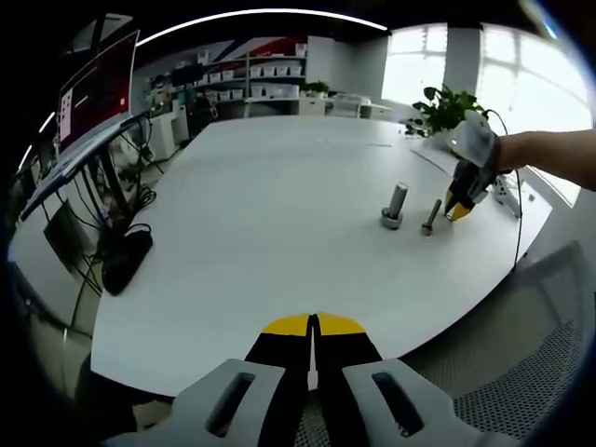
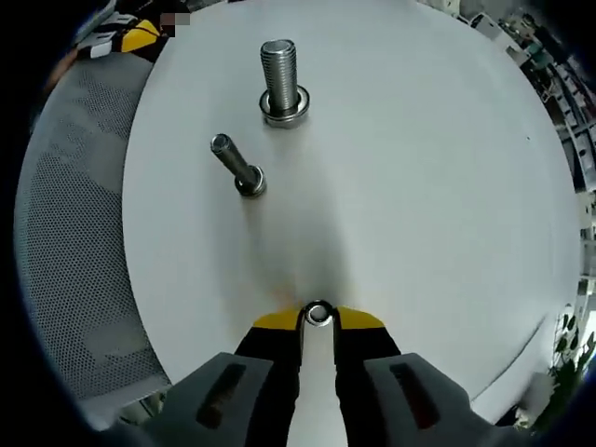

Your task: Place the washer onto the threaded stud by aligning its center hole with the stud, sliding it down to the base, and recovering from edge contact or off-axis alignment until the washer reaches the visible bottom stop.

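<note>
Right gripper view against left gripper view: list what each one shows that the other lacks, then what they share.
Right gripper view alone: the washer pinched between the tips of the right hand-held gripper, and the threads on the large stud.

Left gripper view alone: a monitor, shelves, a plant, and the person's forearm behind the right hand-held gripper; the left hand-held gripper is shut with nothing in it.

Shared: the white table, the large stud upright, the small stud, a mesh chair.

Grey tongs (image 2: 318, 321) with black jaws tipped yellow.
</note>
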### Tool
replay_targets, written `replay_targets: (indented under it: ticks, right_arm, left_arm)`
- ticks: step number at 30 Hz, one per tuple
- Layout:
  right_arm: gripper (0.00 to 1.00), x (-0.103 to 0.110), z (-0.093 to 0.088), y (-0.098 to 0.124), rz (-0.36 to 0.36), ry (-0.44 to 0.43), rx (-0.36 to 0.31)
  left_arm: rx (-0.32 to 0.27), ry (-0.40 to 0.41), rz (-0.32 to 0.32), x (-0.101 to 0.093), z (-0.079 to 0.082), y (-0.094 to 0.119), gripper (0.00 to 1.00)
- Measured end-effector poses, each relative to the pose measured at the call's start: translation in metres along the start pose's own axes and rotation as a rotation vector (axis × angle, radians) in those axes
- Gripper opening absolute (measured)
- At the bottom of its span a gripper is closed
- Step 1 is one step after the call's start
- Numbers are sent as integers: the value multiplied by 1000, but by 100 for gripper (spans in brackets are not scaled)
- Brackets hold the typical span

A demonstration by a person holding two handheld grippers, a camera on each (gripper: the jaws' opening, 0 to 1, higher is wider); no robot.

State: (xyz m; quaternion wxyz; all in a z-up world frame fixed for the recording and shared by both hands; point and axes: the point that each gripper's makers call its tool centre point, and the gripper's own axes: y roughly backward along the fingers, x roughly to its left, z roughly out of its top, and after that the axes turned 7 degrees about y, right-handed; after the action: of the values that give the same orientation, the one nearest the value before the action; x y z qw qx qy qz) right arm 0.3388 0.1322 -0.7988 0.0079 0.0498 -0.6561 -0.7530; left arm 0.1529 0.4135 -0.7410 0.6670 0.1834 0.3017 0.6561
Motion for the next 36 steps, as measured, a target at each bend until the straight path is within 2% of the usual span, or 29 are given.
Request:
replay_targets:
  ticks: [3,11,27,29,32,33,34,36]
  right_arm:
    - [14,-1,-1,-1,-7,-40,-27]
    - [14,2,-1,1,-96,-136,-71]
    - [14,4,0,1,-144,-193,-103]
    - [14,3,-1,1,-151,-220,-117]
    - [14,2,-1,1,-166,-320,-147]
    - [14,6,4,1,-144,-375,-175]
    - [14,12,10,1,-104,-380,-207]
    - [14,13,13,4,-109,-374,-214]
  left_arm:
    - [0,0,0,0,0,0,0]
    - [-2,-1,-2,0,0,0,0]
    - [0,-3,-1,-1,0,1,0]
    - [-5,-2,-1,-1,1,1,0]
    - [-6,-2,0,0,1,1,0]
    - [-7,-1,1,0,1,1,0]
    - [-9,-1,1,0,1,0,0]
    - [-5,-2,2,0,1,0,0]
